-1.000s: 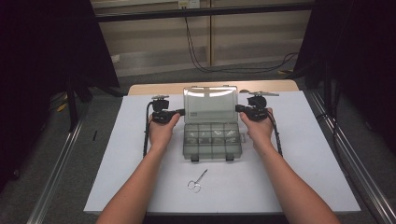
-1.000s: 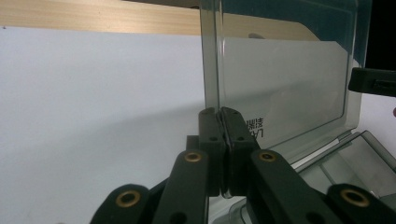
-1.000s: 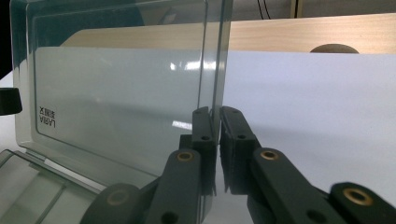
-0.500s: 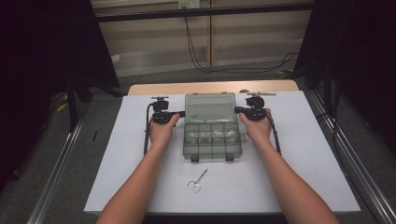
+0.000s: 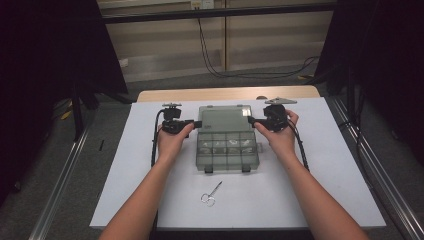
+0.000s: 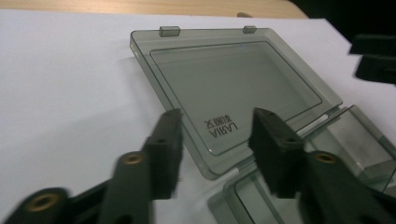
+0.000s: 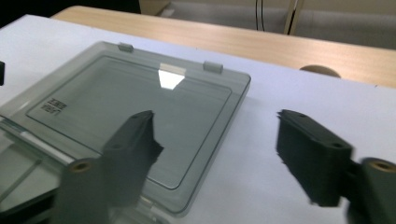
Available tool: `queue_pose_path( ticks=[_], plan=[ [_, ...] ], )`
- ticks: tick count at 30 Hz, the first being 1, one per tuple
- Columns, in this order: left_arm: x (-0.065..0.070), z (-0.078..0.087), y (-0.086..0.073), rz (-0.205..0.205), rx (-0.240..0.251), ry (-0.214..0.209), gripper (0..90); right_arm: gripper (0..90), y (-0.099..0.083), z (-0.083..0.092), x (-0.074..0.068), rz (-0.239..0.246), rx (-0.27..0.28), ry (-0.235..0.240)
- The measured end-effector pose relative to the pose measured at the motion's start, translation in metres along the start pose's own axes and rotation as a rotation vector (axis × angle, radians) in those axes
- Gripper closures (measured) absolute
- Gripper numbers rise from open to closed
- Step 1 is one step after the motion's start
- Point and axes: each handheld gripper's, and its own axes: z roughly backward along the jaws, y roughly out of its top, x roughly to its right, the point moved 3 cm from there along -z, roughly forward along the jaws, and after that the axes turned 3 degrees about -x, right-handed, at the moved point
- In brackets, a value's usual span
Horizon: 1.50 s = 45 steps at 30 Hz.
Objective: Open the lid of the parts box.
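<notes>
Lid laid flat, both my jaws just opened, holding nothing.
My left gripper (image 6: 212,140) and right gripper (image 7: 215,154) flank the smoky clear plastic compartment box (image 5: 227,145); a careless pull-away could snag its open lid (image 6: 233,88) and skid it across the white surface (image 5: 340,170).

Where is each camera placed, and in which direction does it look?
High view: above the person's side, facing forward and down on the white table; both forearms show.
Left gripper view: on the left claw, looking past its open jaws.
Right gripper view: on the right claw, jaws open.
All views share the flat-open smoky transparent plastic lid.

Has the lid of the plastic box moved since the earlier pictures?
Yes. The lid has swung back toward the table's wooden far edge and lies flat, opened.
</notes>
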Motion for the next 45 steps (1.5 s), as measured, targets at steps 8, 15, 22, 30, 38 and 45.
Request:
queue_pose_path(
  ticks=[8, 15, 22, 30, 38, 45],
  plan=[
    [0.029, 0.015, -0.004, -0.081, -0.024, -0.062, 4.6, 2.7, -0.008, 0.029, -0.003, 0.061, 0.036, 0.062],
    [0.051, 0.030, -0.011, -0.162, -0.041, -0.086, 0.0, 2.2, -0.021, 0.051, -0.002, 0.085, 0.052, 0.053],
    [0.064, 0.037, -0.024, -0.200, -0.067, -0.093, 0.0, 2.7, -0.034, 0.074, 0.000, 0.090, 0.081, 0.046],
    [0.080, 0.044, -0.035, -0.242, -0.075, -0.105, 0.0, 1.7, -0.052, 0.105, 0.003, 0.118, 0.121, 0.027],
    [0.092, 0.052, -0.045, -0.286, -0.108, -0.103, 0.0, 2.4, -0.070, 0.124, 0.010, 0.109, 0.128, -0.004],
    [0.097, 0.057, -0.053, -0.300, -0.119, -0.102, 0.0, 2.4, -0.089, 0.150, 0.019, 0.089, 0.156, -0.012]
  ],
)
